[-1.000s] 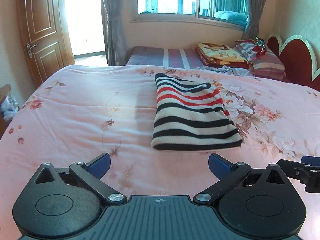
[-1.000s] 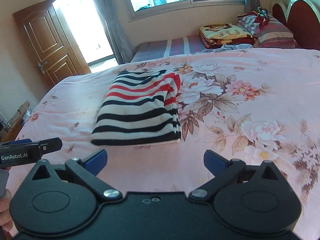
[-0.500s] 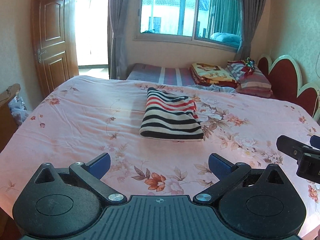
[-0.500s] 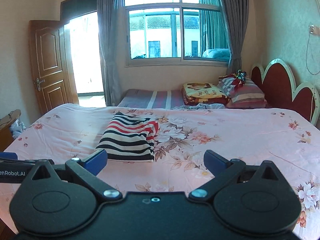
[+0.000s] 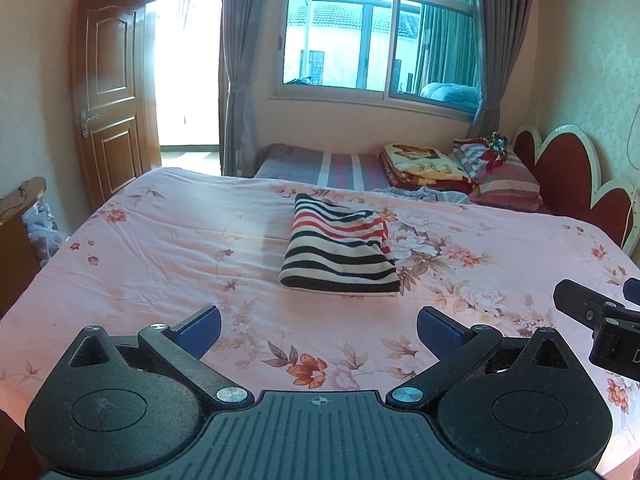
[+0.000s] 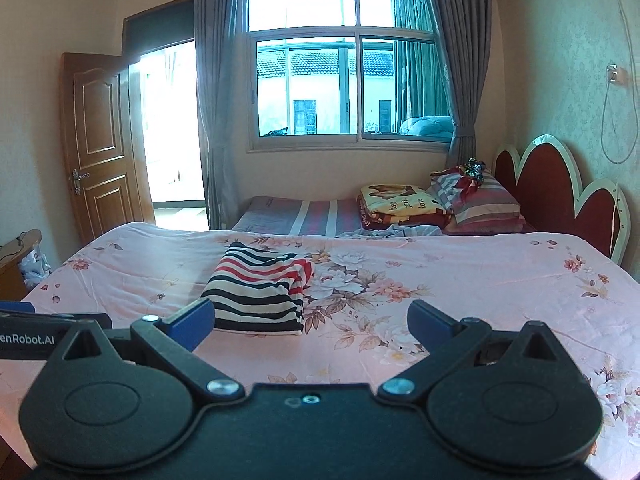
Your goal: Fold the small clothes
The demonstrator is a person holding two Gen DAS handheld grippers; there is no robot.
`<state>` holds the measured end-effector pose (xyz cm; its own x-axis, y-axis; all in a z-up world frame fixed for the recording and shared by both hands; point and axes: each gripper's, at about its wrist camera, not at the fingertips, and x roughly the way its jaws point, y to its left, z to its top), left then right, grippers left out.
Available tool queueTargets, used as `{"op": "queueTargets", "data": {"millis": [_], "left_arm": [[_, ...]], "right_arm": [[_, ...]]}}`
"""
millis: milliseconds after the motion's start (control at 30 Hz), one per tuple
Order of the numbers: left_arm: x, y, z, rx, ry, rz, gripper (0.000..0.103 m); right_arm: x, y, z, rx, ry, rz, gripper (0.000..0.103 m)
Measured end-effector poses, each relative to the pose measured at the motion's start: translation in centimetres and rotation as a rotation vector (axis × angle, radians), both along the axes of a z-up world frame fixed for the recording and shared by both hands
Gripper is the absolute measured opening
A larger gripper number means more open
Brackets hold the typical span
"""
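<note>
striped garment (image 5: 340,252) lay folded into a compact rectangle near the middle of the floral bedsheet (image 5: 160,248), untouched. left gripper (image 5: 318,326) and right gripper (image 6: 310,320) both hung above the near edge, fingers spread wide, holding nothing. folding appeared complete; no further unfolded clothes were visible.

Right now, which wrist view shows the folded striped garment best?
The left wrist view: the striped garment lies whole and unblocked on the pink bedsheet. In the right wrist view, the right gripper, jaws open, has a fingertip overlapping the garment's near corner.
</note>
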<state>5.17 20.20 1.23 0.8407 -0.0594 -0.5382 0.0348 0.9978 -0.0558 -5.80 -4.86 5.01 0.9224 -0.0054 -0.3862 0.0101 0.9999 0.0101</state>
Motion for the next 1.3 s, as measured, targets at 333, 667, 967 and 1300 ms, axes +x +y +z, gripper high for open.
{"op": "queueTargets", "data": {"millis": [333,667,967,1300], "left_arm": [[-0.2,0.1,0.0,0.008,-0.001,0.007,0.103],[0.1,0.1,-0.2,0.016,0.001,0.027,0.103],[0.4,0.2,-0.4,0.021,0.006,0.039,0.103],[0.6,-0.1,-0.4,0.028,0.009,0.038,0.103]], "right_arm": [[0.4,0.5,-0.6,-0.038,0.001,-0.024,0.102],[0.7,0.3,-1.0,-0.039,0.012,-0.009,0.102],[0.8,0.4,-1.0,-0.041,0.011,-0.005,0.102],[1.2,0.4,-1.0,-0.046,0.019,-0.008,0.102]]}}
